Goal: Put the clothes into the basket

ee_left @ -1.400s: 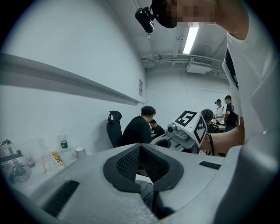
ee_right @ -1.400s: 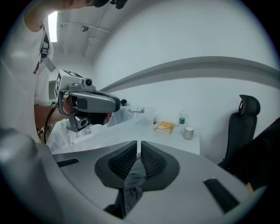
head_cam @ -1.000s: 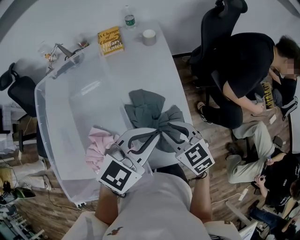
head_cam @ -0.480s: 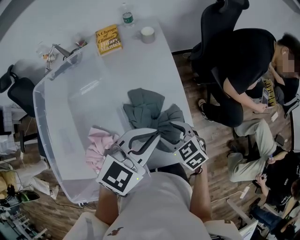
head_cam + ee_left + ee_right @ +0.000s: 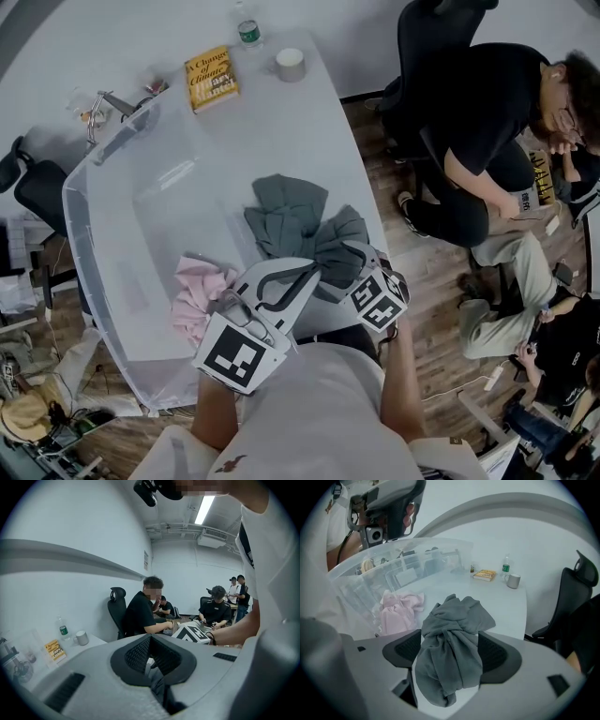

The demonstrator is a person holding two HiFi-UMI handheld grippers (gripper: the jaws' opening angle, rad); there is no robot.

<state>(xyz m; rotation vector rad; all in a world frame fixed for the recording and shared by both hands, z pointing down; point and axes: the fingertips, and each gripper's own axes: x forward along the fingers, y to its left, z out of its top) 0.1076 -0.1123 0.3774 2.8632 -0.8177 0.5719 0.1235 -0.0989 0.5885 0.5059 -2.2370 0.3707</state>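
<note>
The grey garment [image 5: 300, 220] lies bunched on the white table [image 5: 309, 131], just right of the clear plastic basket [image 5: 103, 216]. A pink garment [image 5: 202, 295] sits inside the basket near its front wall. My right gripper [image 5: 349, 255] straddles the near end of the grey garment [image 5: 450, 639]. Its jaws are opening, and the cloth lies loose between the pads [image 5: 499, 653]. My left gripper [image 5: 314, 269] reaches across from the basket side, its tips at the garment's near edge. In the left gripper view its jaws [image 5: 152, 660] are closed, with a strip of grey cloth in the narrow gap.
A yellow book [image 5: 210, 78], a mug [image 5: 289, 64] and a water bottle [image 5: 246, 33] stand at the table's far end. A desk lamp [image 5: 112, 103] sits behind the basket. People sit on chairs and the floor at the right [image 5: 487, 141]. The table's right edge is close to the garment.
My right gripper's cube has shifted a little left and up toward the grey garment, and its jaws have spread. The left gripper and both garments have stayed put.
</note>
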